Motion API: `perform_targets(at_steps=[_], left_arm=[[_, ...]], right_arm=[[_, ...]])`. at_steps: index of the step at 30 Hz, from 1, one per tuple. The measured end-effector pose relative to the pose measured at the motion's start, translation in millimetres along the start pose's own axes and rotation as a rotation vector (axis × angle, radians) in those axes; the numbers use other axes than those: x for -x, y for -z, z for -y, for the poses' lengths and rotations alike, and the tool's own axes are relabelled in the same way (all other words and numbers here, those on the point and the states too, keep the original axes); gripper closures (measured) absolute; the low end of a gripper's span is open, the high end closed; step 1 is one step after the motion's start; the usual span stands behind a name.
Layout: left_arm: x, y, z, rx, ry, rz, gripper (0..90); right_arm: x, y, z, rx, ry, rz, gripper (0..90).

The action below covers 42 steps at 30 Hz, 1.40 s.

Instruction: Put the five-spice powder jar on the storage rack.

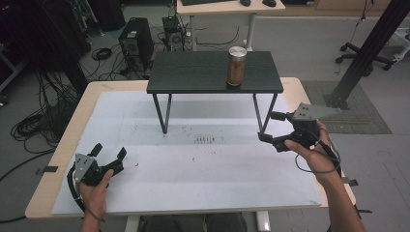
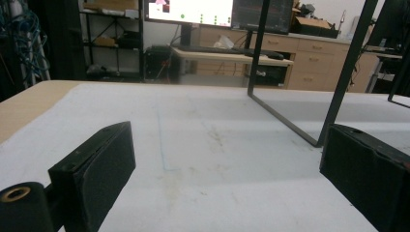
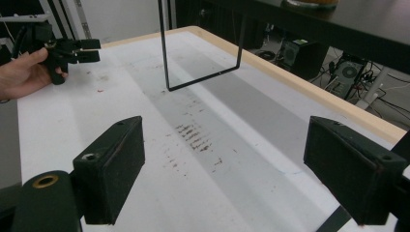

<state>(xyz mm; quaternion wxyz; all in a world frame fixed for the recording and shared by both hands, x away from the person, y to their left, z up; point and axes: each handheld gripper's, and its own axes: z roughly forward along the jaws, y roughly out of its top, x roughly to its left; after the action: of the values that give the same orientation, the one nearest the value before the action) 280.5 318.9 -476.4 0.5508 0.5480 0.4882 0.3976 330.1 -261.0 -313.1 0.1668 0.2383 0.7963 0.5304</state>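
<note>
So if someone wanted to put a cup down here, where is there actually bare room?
The white mat is bare between the left hand-held gripper and the right hand-held gripper, and under the small black shelf. The shelf top is free left of the jar. It is tightest by the shelf's right legs, close to the right hand-held gripper.

The high view is dim and slightly soft, the floor and corners falling into murk. Light comes from overhead — the small black shelf table (image 1: 214,72) throws a broad, soft grey shadow onto the white mat (image 1: 193,159). In both gripper views the near jaws are blurred dark blocks, while a bright monitor (image 2: 191,10) glares — overexposed — in the left gripper view.
</note>
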Motion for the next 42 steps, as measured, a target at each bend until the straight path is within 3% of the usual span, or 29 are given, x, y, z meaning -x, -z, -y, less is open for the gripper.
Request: perform_targets(at_steps=[42], left_arm=[[0.4,0.0,0.1,0.001,-0.007,-0.001,5.8]], right_arm=[[-9.0,-8.0,38.0,-0.016,-0.008,0.016,14.4]])
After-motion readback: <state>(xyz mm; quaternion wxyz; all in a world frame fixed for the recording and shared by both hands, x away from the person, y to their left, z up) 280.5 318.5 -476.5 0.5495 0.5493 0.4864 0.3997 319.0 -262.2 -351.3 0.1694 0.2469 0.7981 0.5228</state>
